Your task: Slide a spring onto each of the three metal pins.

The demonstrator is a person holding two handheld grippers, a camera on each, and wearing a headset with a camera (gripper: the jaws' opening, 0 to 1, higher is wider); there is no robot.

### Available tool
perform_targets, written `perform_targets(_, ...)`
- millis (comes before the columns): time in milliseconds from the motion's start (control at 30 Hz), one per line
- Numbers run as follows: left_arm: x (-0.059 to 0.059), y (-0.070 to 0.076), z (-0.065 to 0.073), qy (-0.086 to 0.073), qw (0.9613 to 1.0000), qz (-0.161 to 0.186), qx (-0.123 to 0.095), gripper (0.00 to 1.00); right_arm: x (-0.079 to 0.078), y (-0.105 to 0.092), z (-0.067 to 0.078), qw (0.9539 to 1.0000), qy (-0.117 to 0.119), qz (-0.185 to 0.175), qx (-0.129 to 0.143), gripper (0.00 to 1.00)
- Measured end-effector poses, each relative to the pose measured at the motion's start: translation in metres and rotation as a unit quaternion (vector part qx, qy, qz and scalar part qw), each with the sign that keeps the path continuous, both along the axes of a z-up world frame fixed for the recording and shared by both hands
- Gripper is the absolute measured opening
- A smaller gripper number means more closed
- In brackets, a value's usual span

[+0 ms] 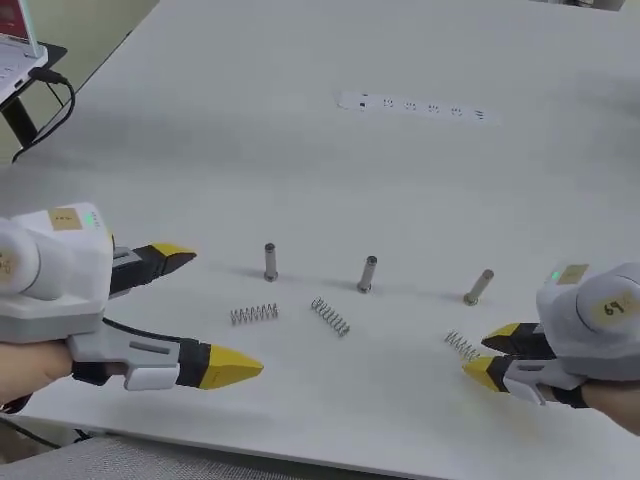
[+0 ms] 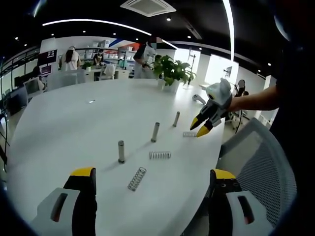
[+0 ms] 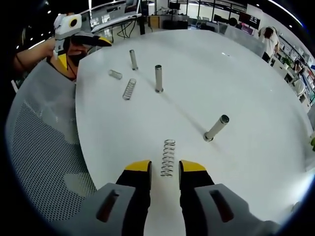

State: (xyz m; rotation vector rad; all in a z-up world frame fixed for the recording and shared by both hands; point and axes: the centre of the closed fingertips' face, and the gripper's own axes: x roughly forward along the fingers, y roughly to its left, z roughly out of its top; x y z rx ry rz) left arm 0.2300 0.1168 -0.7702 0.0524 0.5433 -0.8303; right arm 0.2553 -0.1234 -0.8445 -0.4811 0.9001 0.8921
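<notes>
**A:** What's on the desk (image 1: 300, 170)?

**B:** Head view: 3 metal pins stand in a row, the left pin (image 1: 270, 260), middle pin (image 1: 368, 273) and right pin (image 1: 479, 286). The right one looks tilted, maybe just the lens. All 3 are bare, w/ no spring on any.

**A:** And the springs?

**B:** 3 lie flat on the desk, on the near side of the pins: the left spring (image 1: 254, 314), middle spring (image 1: 329, 316) and right spring (image 1: 461, 345). Each is near its pin but apart from it.

**A:** Claws?

**B:** The left claw (image 1: 222, 310) is spread wide and holds nothing. It hovers over the desk's near edge, just beside the left spring. The right claw (image 1: 474, 356) sits low at the desk w/ its jaws a little apart. In the right gripper view the right spring's near end lies between the yellow tips, w/ a gap each side. So it's straddled, not pinched, as far as I can tell.

**A:** Progress?

**B:** My read is 0 of 3 done. The step in hand looks like the 1st pickup: close on the right spring and lift it. Left to do after that: thread it over a pin, prob. the right pin, then the same for the other 2.
</notes>
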Motion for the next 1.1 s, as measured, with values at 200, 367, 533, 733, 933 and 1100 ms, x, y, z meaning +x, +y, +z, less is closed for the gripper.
perform_targets(200, -0.001, -0.001, 0.001, -0.001, 1.0, -0.002, 0.002, 0.93, 0.002, 0.003, -0.005, 0.9999, 0.007, 0.004, -0.009, 0.19)
perform_targets(367, -0.001, 0.001, 0.0, 0.0, 1.0, -0.002, 0.003, 0.92, 0.001, 0.001, -0.009, 0.9997, 0.013, 0.008, -0.019, 0.18)
perform_targets(533, -0.001, 0.001, 0.0, 0.002, 1.0, -0.001, 0.003, 0.92, 0.001, 0.001, -0.01, 0.9996, 0.012, 0.013, -0.024, 0.15)
perform_targets(733, -0.002, 0.0, -0.001, 0.003, 1.0, -0.004, 0.005, 0.92, 0.002, 0.0, -0.012, 0.9993, 0.013, 0.015, -0.031, 0.12)
perform_targets(933, -0.003, 0.0, -0.001, 0.003, 1.0, -0.004, 0.004, 0.92, 0.002, 0.0, -0.012, 0.9994, 0.011, 0.014, -0.031, 0.09)
perform_targets(1100, -0.003, 0.0, -0.001, 0.002, 1.0, -0.004, 0.004, 0.92, 0.004, 0.0, -0.01, 0.9994, 0.007, 0.011, -0.031, 0.08)
